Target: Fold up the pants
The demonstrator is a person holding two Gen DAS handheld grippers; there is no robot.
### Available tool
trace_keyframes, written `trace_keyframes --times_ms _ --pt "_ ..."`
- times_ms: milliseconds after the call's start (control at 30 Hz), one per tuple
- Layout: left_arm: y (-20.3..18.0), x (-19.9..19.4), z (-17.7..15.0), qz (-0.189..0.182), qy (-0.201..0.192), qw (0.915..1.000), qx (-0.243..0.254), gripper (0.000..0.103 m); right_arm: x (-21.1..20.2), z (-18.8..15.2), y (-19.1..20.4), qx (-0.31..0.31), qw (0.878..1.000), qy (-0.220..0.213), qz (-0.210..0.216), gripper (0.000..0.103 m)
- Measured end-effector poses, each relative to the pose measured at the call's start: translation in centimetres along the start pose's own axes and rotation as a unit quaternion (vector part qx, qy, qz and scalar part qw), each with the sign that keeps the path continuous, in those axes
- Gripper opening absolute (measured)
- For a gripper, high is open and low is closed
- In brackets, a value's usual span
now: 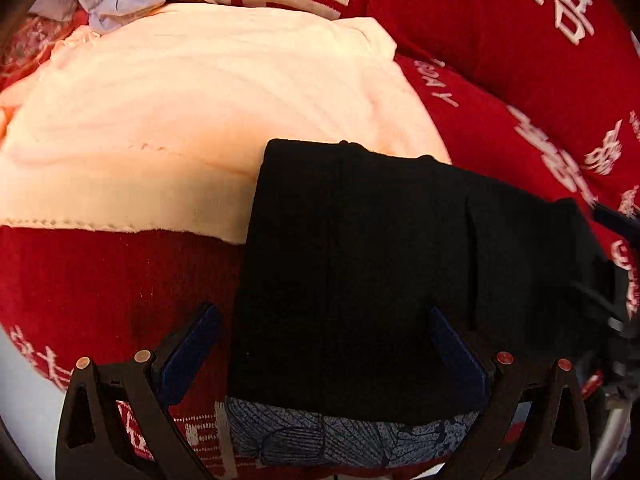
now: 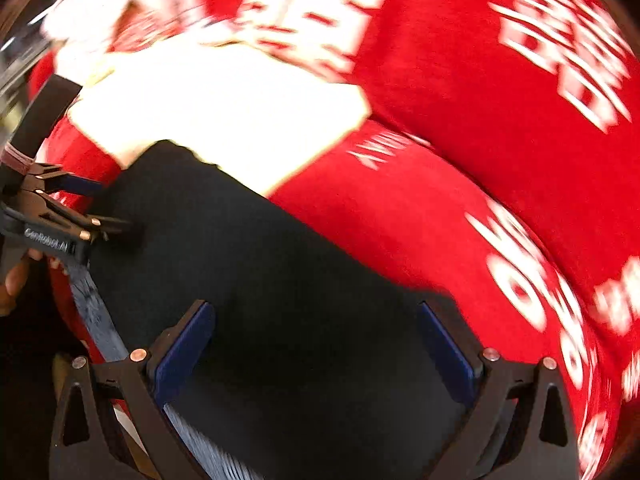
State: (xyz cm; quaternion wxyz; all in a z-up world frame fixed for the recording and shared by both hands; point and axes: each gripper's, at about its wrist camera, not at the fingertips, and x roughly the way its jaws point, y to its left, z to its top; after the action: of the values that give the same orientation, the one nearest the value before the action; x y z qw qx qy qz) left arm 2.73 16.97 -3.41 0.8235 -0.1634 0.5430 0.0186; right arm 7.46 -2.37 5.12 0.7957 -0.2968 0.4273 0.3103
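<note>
The black pants point(image 1: 360, 272) lie folded into a compact rectangle on a red blanket, partly over a cream cloth. My left gripper point(image 1: 324, 344) is open, its blue-padded fingers spread over the near left part of the pants. In the blurred right wrist view the pants point(image 2: 280, 280) fill the lower middle. My right gripper point(image 2: 316, 344) is open above them. The left gripper also shows in the right wrist view point(image 2: 92, 208), at the pants' left edge. The right gripper's body shows at the right edge of the left wrist view point(image 1: 616, 248).
A cream cloth point(image 1: 200, 120) lies beyond the pants. A red blanket with white characters point(image 1: 520, 60) covers the surface. A blue-patterned fabric point(image 1: 340, 436) lies under the pants' near edge. A pale blue crumpled cloth point(image 1: 120, 4) sits at the far left.
</note>
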Motion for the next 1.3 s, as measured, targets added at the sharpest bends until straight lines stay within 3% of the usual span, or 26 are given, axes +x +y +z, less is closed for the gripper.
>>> trace_keyframes --times_ms 133,267,400,600,700,800,867,933,1100,1233,1300 --pt "0.5 -1.0 -1.4 -0.027 -0.001 0.9995 0.018 0.103 3.7 2.6 0.9 -0.025 0.997 0.037 0.066 0.101" --pt "2.7 -1.8 -2.2 -0.090 -0.008 0.9959 0.005 0.103 6.0 5.0 2.8 -0.064 0.989 0.048 0.122 0.101" --pt "4.8 -2.0 -2.5 -0.160 -0.021 0.9865 -0.026 0.103 7.2 7.0 5.6 -0.126 0.977 0.058 0.161 0.101" --pt "7.2 -2.1 -3.2 -0.232 -0.046 0.9695 -0.065 0.103 9.5 9.7 7.7 -0.183 0.952 0.098 0.224 0.096" --pt "8.1 -2.3 -3.6 -0.256 -0.052 0.9619 -0.082 0.103 10.0 10.3 8.6 -0.203 0.946 0.109 0.227 0.082" --pt "8.4 -2.8 -3.9 -0.261 -0.055 0.9604 -0.081 0.103 8.9 10.1 8.6 -0.216 0.950 0.095 0.205 0.066" --pt "8.4 -2.7 -3.8 -0.264 -0.057 0.9594 -0.082 0.103 7.1 9.7 8.1 -0.223 0.956 0.069 0.180 0.036" --pt "8.6 -2.6 -3.7 -0.274 -0.058 0.9561 -0.086 0.103 5.3 9.7 8.1 -0.230 0.957 0.041 0.172 0.028" --pt "9.4 -2.9 -3.7 -0.333 -0.063 0.9366 -0.089 0.103 -0.6 8.1 8.5 -0.264 0.952 -0.030 0.150 0.024" --pt "7.2 -3.4 -2.7 -0.348 -0.053 0.9359 -0.002 0.103 -3.6 7.4 9.1 -0.282 0.945 -0.068 0.150 0.024" --pt "4.9 -3.0 -1.8 -0.362 -0.033 0.9304 0.049 0.103 -4.2 7.1 9.0 -0.286 0.943 -0.072 0.154 0.024"
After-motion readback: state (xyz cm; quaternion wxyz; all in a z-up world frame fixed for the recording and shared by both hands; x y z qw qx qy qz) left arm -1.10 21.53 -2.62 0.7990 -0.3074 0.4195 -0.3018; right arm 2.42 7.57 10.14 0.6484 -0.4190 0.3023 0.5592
